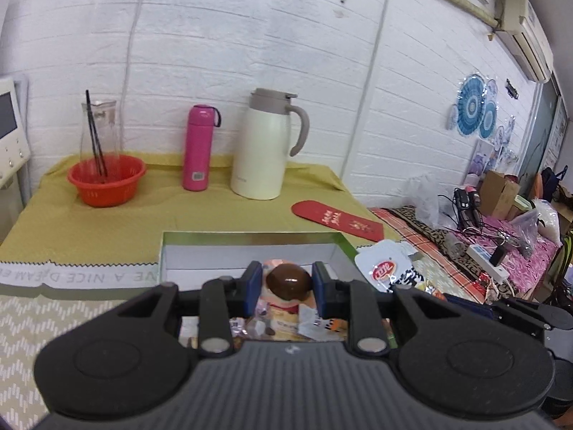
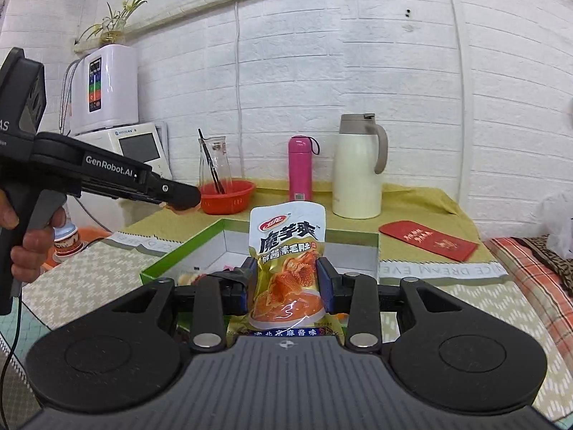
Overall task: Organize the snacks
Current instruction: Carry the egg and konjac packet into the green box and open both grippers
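My left gripper (image 1: 286, 288) is shut on a clear packet holding a brown braised egg (image 1: 288, 281), held over the open green-rimmed cardboard box (image 1: 250, 238). More snack packets (image 1: 283, 324) lie below it. My right gripper (image 2: 286, 285) is shut on a white and gold konjac snack pouch (image 2: 286, 247), held upright above the near edge of the same box (image 2: 222, 240). The left gripper's body (image 2: 118, 179) shows at the left of the right wrist view. A white snack pouch (image 1: 388, 268) lies to the right of the box.
On the yellow-green cloth (image 1: 107, 222) stand an orange basket (image 1: 106, 179) with a glass carafe, a pink flask (image 1: 197, 147) and a cream thermos jug (image 1: 265, 143). A red envelope (image 1: 336, 220) lies at the right. A cluttered table (image 1: 483, 236) is further right. A white wall is behind.
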A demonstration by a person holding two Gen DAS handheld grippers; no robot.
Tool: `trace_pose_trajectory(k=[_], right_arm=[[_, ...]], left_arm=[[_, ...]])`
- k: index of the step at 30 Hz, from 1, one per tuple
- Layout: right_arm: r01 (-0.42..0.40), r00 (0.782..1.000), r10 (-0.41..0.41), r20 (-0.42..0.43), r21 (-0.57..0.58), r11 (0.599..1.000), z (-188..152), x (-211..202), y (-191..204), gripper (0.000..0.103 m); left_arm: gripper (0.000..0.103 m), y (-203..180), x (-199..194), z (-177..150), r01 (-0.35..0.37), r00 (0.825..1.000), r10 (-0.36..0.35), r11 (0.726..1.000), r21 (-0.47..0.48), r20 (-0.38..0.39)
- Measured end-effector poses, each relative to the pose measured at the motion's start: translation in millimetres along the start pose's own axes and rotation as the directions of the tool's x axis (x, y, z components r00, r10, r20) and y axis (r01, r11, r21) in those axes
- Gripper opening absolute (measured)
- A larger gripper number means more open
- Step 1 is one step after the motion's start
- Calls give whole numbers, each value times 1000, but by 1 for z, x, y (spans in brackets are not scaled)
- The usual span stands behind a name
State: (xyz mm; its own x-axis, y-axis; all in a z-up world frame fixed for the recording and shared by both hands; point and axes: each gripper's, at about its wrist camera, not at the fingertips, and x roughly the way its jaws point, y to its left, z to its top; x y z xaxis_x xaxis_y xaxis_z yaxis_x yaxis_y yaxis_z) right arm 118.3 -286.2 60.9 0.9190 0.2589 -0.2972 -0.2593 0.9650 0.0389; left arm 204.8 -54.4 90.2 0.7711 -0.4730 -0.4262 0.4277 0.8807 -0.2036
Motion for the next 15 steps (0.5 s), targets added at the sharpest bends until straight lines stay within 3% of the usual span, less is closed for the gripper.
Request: trace_pose_trajectory(k=[12, 13, 14, 15], right_arm=[[4, 999, -4, -41, -9, 1000, -1, 72, 16, 67], [17, 999, -18, -34, -17, 1000, -3, 75, 17, 75], [38, 999, -39, -31, -37, 999, -5, 79, 18, 89], [53, 998, -55, -30, -66, 996, -8, 83, 19, 95]], left_arm=[[27, 46, 43, -10, -57, 995, 50, 995, -79, -90], [33, 47, 47, -11, -60, 994, 52, 995, -78, -98], [39, 47, 50, -13, -67, 993, 59, 995, -75, -104], [50, 47, 52, -15, -82, 992, 74, 994, -76, -101]])
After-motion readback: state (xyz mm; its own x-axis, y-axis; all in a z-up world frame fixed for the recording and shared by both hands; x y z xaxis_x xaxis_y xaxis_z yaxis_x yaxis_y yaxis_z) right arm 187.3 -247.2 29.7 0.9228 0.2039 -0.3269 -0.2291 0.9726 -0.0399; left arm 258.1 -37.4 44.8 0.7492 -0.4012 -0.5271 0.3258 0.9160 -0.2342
